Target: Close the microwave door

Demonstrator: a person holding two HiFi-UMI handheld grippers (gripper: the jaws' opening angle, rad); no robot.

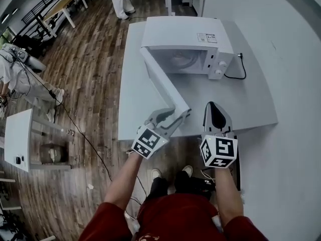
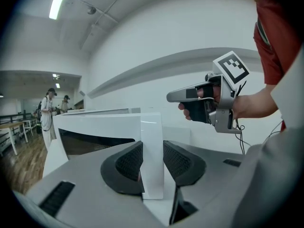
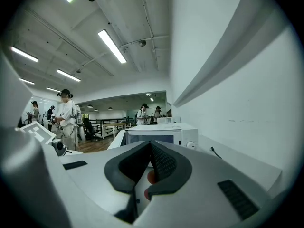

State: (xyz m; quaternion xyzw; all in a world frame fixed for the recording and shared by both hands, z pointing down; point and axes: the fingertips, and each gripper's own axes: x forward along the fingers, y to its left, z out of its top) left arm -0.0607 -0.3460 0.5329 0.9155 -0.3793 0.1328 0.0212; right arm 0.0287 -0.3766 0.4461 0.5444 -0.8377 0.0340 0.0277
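Two hand-held grippers work at a white microwave [image 1: 185, 39] standing toward the 12 o'clock end of a pale table [image 1: 251, 104]. Its door [image 1: 163, 79] stands open, running from the hinge at the oven's left front corner toward 5 o'clock, and its free edge ends near the table's 6 o'clock rim. The left gripper [image 1: 184, 114] has its jaws closed onto that free edge, one pad against each face. The right gripper [image 1: 211, 106] hovers just beside it at 3 o'clock, over bare tabletop, with its jaws brought together on nothing. Bare tabletop lies between the door and the oven front. A white wall [image 1: 296, 59] bounds the table at 3 o'clock, and wooden floor [image 1: 90, 84] opens at 9 o'clock. Only the head view shows the power cord [image 1: 239, 73] at the oven's 3 o'clock side. Only the left gripper view shows the pads bearing on the door. Only the right gripper view shows the oven front straight on, with people [image 3: 66, 115] standing at 9 o'clock.
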